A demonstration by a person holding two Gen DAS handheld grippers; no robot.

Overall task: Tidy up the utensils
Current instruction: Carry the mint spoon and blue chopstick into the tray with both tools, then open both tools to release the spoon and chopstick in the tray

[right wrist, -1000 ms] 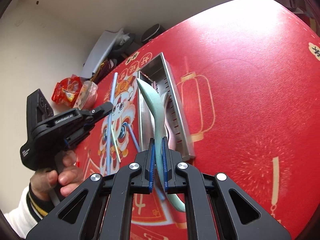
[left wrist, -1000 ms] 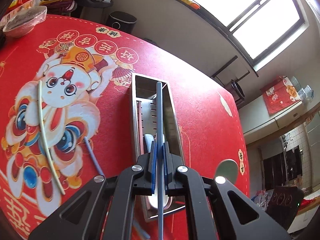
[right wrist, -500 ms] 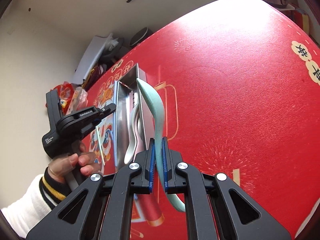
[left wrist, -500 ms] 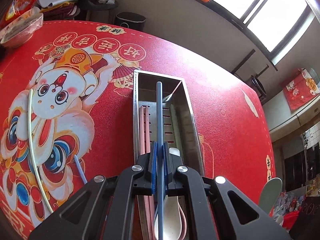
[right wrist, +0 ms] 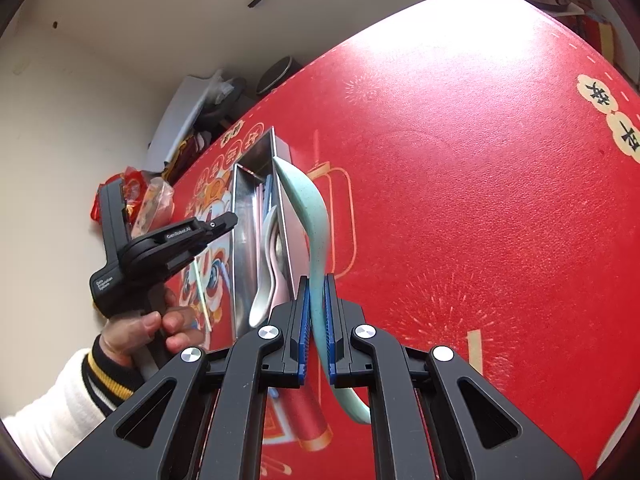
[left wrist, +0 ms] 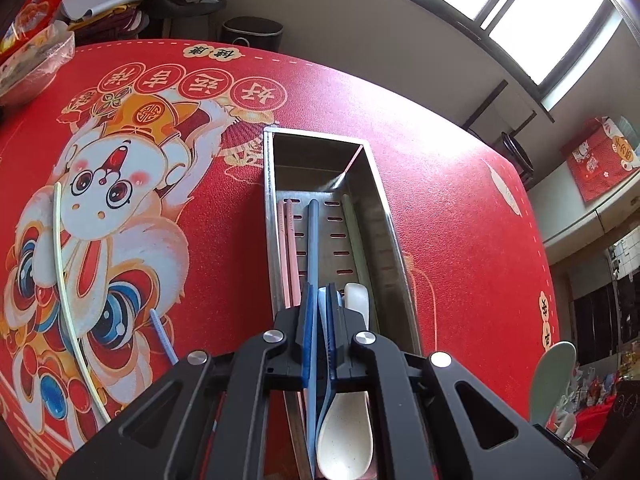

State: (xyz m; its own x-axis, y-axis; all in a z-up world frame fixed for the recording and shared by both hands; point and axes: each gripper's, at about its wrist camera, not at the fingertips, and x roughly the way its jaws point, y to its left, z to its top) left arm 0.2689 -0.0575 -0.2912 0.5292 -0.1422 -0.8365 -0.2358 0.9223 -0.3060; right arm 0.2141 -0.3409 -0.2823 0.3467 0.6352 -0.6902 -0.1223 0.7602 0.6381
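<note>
We find the left gripper [left wrist: 319, 320] closed on a blue chopstick [left wrist: 313, 240], its pads pinching the stick near its lower part. The chopstick's long axis runs straight ahead of the gripper and along the length of the metal tray [left wrist: 269, 208], with its far tip down inside, close to the slotted floor. It lies between a pair of pink chopsticks [left wrist: 289, 248] on one side and a pale green stick [left wrist: 354, 232] on the other. A white spoon [left wrist: 346, 432] sits in the near end of the tray, directly under the gripper.

The stick is already lined up with the tray and low in it, so we judge that the coming move is a release, with little travel left. The left hand is the nearer to the tray; it hangs right over the near end.

The right gripper [right wrist: 317, 312] is closed on a light green spoon [right wrist: 310, 216], gripped at the handle, bowl end forward and above the tray's right wall. Its long axis also runs roughly with the tray, though the spoon is held clear of it.

On the red tablecloth [left wrist: 440, 216], left of the tray, a second blue chopstick [left wrist: 163, 334] and a cream chopstick [left wrist: 60, 280] lie loose, not yet put away.
</note>
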